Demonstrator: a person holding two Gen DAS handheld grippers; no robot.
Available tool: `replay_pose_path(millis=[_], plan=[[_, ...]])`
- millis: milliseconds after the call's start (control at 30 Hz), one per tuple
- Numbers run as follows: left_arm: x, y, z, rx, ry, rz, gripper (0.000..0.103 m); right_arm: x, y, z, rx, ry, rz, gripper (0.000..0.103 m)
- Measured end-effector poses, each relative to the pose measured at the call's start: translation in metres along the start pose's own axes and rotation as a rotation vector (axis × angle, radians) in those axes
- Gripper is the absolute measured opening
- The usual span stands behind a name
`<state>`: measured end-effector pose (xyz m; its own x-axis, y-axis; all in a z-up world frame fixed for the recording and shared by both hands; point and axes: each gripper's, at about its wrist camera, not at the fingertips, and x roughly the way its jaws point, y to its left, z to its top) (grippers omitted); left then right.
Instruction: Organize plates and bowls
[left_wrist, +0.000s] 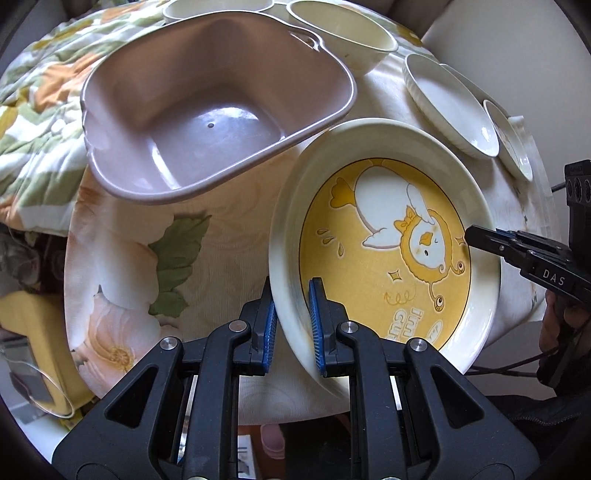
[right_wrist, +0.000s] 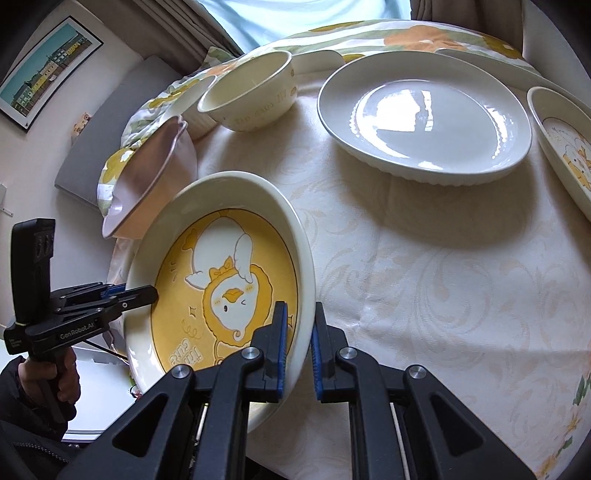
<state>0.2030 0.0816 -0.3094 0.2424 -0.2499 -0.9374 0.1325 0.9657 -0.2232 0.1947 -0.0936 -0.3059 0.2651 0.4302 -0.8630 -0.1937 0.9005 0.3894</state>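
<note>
got both grippers on the same yellow duck plate (left_wrist: 384, 258) right now. my left gripper (left_wrist: 293, 325) has its jaws clamped on the near-left rim, one blue pad (left_wrist: 271, 328) outside the rim and the other inside over the yellow part. my right gripper (right_wrist: 298, 345) is doing the same on the opposite edge, jaws closed on the rim with the pads either side of it. from the left camera the right gripper shows as black fingers biting the far right rim.

the plate sits tilted between the two sets of jaws, over the counter (right_wrist: 424, 277) with its cream patterned cloth; can't tell if its lower edge is touching the cloth or not.

just past the left jaws, up and to the left, there's a pinkish plastic tub (left_wrist: 207, 122), and the plate's far rim sits right beside its edge. beyond the tub are two cream bowls (left_wrist: 343, 33).

ahead of the right jaws, well apart from the duck plate, is a big plain white plate (right_wrist: 424, 114), a cream bowl with lettering (right_wrist: 251, 92) to its left, and another duck-print dish (right_wrist: 565, 147) off at the far right edge. a hand (right_wrist: 64, 376) holds the left gripper's handle at the lower left of that view.
</note>
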Motion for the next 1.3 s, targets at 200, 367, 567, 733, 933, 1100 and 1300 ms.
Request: replay_pose_path(millis=[200,367,567,733,933,1100,1300], plan=[[0.001,0.003,-0.002,-0.003,-0.005,-0.018,0.013,0.001,0.002,0.0,0.006,-0.005,-0.026,0.011],[0.001,0.002,-0.004,0.009,-0.004,-0.01,0.019,0.001,0.002,-0.001,0.02,-0.017,-0.032,0.011],[-0.002,-0.008,-0.005,0.031,-0.031,0.047,0.078,-0.001,0.003,-0.003,0.03,-0.024,-0.051,0.011],[-0.009,-0.012,-0.005,0.042,-0.049,0.055,0.078,-0.008,0.001,-0.007,0.047,-0.036,-0.076,0.041],[-0.039,-0.023,-0.007,0.048,-0.106,0.064,0.078,-0.038,-0.002,-0.008,0.064,-0.085,-0.062,0.051],[-0.086,-0.045,-0.002,0.071,-0.22,0.039,0.078,-0.081,-0.001,-0.006,0.056,-0.175,-0.075,0.051],[-0.146,-0.081,0.03,0.113,-0.442,0.013,0.103,-0.148,-0.008,0.02,0.02,-0.312,-0.102,0.103]])
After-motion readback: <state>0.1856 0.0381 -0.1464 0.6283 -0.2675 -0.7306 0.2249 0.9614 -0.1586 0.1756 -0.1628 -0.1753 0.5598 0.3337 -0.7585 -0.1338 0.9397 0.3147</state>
